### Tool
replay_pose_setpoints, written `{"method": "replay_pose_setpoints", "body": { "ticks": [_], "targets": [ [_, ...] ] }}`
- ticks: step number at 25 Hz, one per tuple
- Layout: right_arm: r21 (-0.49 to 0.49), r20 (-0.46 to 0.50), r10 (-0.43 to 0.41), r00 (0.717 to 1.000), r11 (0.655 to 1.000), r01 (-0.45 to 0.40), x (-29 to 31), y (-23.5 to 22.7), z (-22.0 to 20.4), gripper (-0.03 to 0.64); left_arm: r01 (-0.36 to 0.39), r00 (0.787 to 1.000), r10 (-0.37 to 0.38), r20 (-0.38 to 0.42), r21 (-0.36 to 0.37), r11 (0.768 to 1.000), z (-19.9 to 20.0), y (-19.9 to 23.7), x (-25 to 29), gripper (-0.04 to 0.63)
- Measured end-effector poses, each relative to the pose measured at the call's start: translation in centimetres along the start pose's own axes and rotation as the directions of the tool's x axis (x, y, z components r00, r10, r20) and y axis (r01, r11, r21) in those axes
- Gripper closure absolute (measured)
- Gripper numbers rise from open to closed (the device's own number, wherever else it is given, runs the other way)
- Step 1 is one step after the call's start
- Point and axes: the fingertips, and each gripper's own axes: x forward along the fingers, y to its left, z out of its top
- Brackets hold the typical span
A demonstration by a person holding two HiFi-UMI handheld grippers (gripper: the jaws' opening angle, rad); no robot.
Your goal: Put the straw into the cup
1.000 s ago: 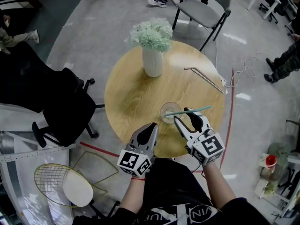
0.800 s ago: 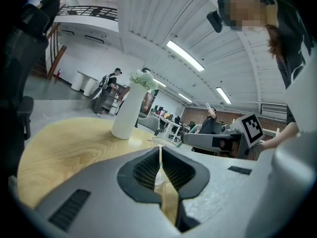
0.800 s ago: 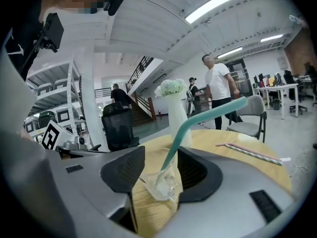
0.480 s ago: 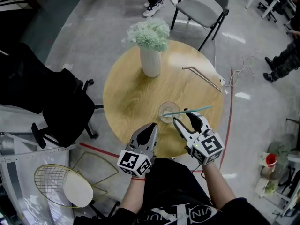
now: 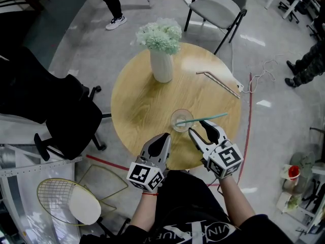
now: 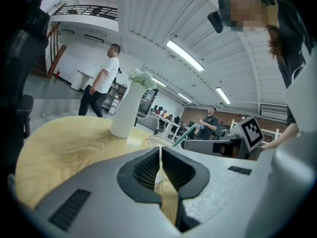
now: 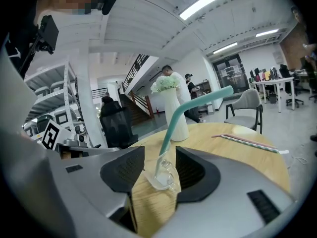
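The teal straw (image 5: 203,119) leans in the glass cup (image 5: 182,120). Just beside the cup, the right gripper's (image 5: 199,132) jaws have just been opening and stand wide, pads off the straw. Near the cup, the left gripper (image 5: 163,139) is closed and empty.

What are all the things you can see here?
Table: one, light wood, middle.
Vase: one, white with pale green flowers, table's far side.
Cup: one, clear, table's near edge.
Straw: one, teal, leaning in the cup.
Second straw: one, pale, lying on table's right.
Office chair: one, black, left of table.
Chair: one, grey, behind table.
Left claw: one, grey, shut, empty.
Right claw: one, grey, jaws just been opening, gripping nothing, cup just ahead.
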Motion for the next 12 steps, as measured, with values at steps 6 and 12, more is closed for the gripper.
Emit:
{"method": "replay_pose_setpoints", "body": {
  "ticks": [6,12],
  "targets": [
    [0.001,-0.013,-0.013,1.000,1.000,0.013,-0.6,-0.1,-0.5,0.472,0.003,1.000,-0.003,-0.002,0.004,1.000,-0.2,-0.3,-0.1,0.575],
    [-0.010,-0.006,-0.012,1.000,1.000,0.012,-1.2,0.2,-0.3,0.587,0.006,1.000,-0.006,0.002,-0.003,1.000,-0.3,-0.8,-0.3,0.575]
  ]
}}
